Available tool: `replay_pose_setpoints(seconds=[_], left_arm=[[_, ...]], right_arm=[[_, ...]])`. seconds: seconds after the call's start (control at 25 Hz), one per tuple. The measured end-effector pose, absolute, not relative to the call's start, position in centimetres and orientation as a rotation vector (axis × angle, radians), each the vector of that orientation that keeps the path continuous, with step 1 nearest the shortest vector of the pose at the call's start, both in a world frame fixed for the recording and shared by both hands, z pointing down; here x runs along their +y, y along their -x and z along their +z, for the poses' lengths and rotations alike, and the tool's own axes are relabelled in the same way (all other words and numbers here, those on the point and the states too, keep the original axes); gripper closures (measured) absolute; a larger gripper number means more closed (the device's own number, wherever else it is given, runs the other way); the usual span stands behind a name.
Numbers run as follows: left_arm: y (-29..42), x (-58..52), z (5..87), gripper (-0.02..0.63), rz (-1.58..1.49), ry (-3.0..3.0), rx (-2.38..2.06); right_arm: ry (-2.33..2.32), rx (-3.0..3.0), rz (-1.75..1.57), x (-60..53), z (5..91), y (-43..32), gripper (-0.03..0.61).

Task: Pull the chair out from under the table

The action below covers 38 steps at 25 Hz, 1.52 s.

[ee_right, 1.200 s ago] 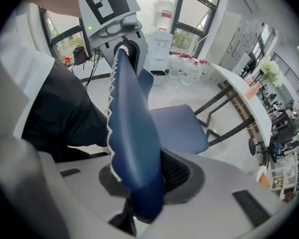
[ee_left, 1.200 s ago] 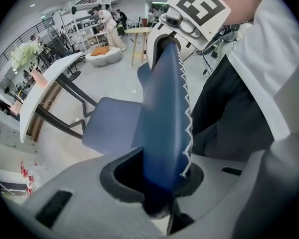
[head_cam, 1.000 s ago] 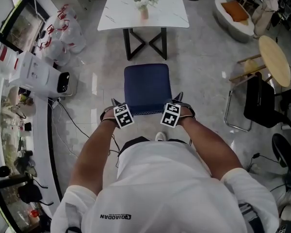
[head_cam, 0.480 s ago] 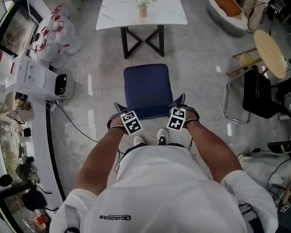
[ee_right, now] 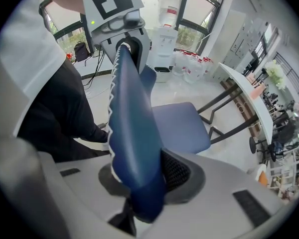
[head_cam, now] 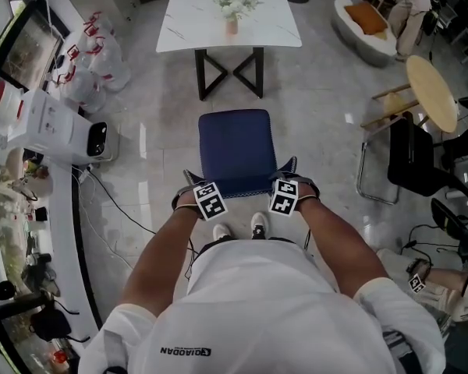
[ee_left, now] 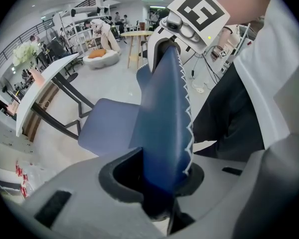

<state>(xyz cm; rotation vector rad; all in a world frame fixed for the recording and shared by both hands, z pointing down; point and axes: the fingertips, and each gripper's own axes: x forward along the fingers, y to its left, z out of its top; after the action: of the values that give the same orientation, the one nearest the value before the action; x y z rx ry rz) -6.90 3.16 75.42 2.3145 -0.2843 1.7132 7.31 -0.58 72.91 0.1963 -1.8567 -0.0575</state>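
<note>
Across the pale marble floor point(head_cam: 320, 123), the blue chair point(head_cam: 236, 150), clenched at its backrest point(ee_left: 164, 113) by the left claw point(head_cam: 191, 179) and right claw point(head_cam: 288, 168), had drawn further from the counter point(head_cam: 187, 22) beyond them, apparently fully clear.

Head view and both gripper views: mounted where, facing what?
Head view: on the head, steeply down at chair, table; arms, shirt, left gripper, right gripper show.
Left gripper view: on that gripper, along the clamped backrest toward the right gripper; shirt at right.
Right gripper view: mirrored, toward the left gripper; shirt at left.
Both gripper views share backrest, seat, table.
</note>
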Motion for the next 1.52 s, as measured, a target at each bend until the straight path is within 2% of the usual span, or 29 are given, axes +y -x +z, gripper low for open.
replay_pose_setpoints(seconds=[0.32, 0.4, 0.48, 0.6, 0.68, 0.76, 1.24, 1.52], left_arm=[[6.7, 3.1, 75.4, 0.503, 1.713, -2.319, -0.295], [6.7, 3.0, 75.4, 0.495, 1.711, -2.325, -0.302], [6.7, 2.9, 75.4, 0.484, 1.705, -2.335, -0.309], [6.4, 3.3, 75.1, 0.403, 1.676, -2.343, -0.305], [6.3, 3.9, 74.8, 0.354, 1.676, -2.347, -0.277], [6.4, 4.2, 74.3, 0.333, 1.682, -2.357, -0.254], [7.4, 2.8, 65.3, 0.345, 1.563, -2.533, -0.289], [6.8, -1.4, 56.3, 0.392, 1.044, -2.677, -0.717]], right_arm=[[-0.191, -1.851, -0.072, -0.5, 73.0, -7.5, 0.462], [-0.187, -1.844, -0.088, -0.4, 73.1, -7.4, 0.443], [-0.163, -1.839, -0.111, 0.0, 73.3, -7.5, 0.398], [-0.144, -1.852, -0.117, 0.7, 73.2, -7.4, 0.313], [-0.161, -1.855, -0.127, 0.7, 72.6, -7.5, 0.304], [-0.171, -1.858, -0.152, 0.5, 71.8, -7.6, 0.299], [-0.126, -1.963, -0.129, 1.7, 63.6, -7.0, 0.288], [-0.478, -2.264, 0.093, -1.2, 55.7, -4.8, 0.31]])
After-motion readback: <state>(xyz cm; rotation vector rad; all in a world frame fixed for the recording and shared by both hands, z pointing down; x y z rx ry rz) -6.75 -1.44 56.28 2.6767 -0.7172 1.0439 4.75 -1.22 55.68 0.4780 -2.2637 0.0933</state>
